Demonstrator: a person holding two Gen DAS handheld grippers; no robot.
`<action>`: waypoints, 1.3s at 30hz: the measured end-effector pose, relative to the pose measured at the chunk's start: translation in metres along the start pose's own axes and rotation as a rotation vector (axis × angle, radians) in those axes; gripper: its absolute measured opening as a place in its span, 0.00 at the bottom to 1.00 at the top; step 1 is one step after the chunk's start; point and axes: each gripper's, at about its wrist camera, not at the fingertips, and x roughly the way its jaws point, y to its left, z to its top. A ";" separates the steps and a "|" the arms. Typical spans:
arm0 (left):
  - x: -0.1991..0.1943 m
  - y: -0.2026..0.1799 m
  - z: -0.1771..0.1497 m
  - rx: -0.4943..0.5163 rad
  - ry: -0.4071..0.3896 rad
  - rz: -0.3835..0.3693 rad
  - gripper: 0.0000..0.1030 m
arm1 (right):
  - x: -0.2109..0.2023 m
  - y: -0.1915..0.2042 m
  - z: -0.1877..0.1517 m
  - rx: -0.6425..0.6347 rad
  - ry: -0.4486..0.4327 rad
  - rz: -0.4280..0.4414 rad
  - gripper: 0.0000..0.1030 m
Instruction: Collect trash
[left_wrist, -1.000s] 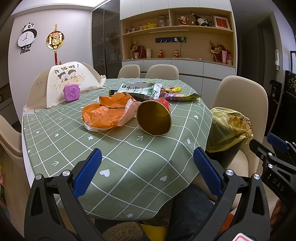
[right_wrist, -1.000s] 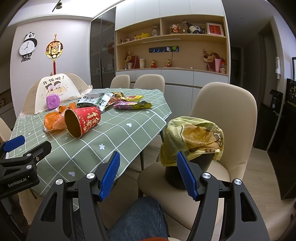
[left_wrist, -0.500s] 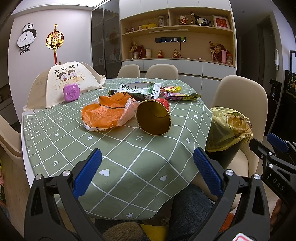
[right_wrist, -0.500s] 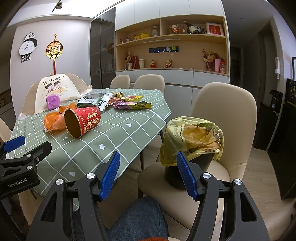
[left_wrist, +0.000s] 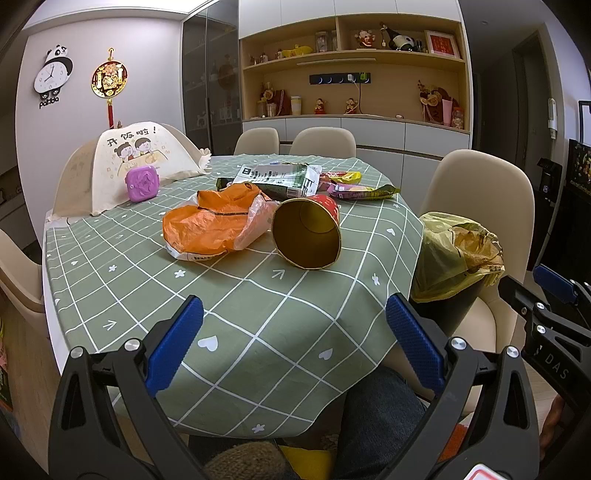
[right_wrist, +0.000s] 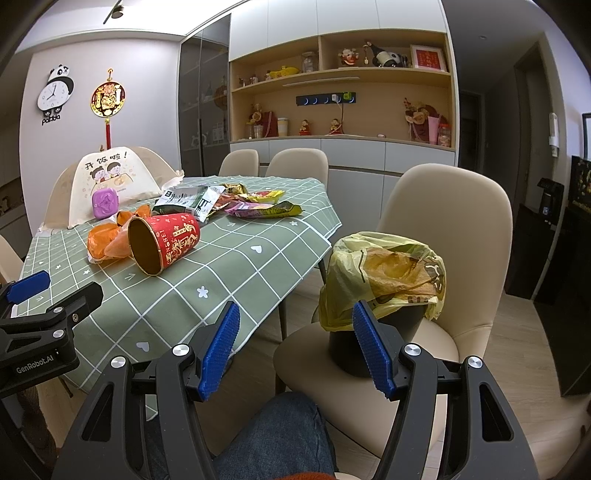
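Black plastic tongs with ribbed blue pads, silver screws; blue denim trouser leg at bottom centre.

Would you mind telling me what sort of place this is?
Most likely a home dining room: a table with a checked cloth, chairs round it, and shelves of ornaments.
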 end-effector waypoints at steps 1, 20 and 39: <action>0.000 0.000 0.000 0.000 -0.001 0.000 0.92 | 0.000 0.000 0.000 0.000 0.000 0.000 0.59; 0.017 0.004 0.003 -0.006 0.056 -0.067 0.92 | 0.016 -0.009 0.004 0.015 0.032 -0.020 0.59; 0.156 0.124 0.110 -0.066 0.227 -0.318 0.92 | 0.152 0.027 0.107 -0.019 0.120 0.071 0.59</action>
